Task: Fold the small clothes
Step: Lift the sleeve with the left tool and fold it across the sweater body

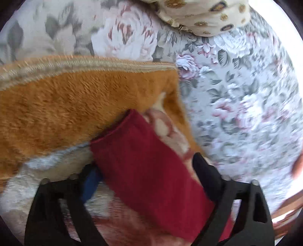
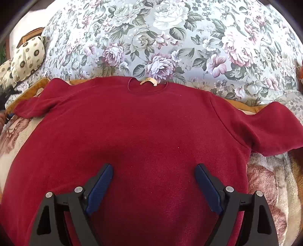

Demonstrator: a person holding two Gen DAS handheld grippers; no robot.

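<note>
A dark red sweater (image 2: 144, 128) lies flat and face up on a plush blanket, collar away from me, both sleeves spread out. My right gripper (image 2: 153, 170) hovers over its lower body with jaws wide apart and nothing between them. In the left wrist view the sweater's left sleeve (image 1: 149, 166) runs between the fingers of my left gripper (image 1: 147, 170). The jaws stand wide apart around the sleeve, one finger on each side. The view is blurred, so contact is unclear.
An orange and cream plush blanket (image 1: 66, 106) lies under the sweater on a floral bedspread (image 2: 170, 37). A cream patterned pillow (image 2: 28, 56) sits at the far left of the bed, also in the left wrist view (image 1: 204, 15).
</note>
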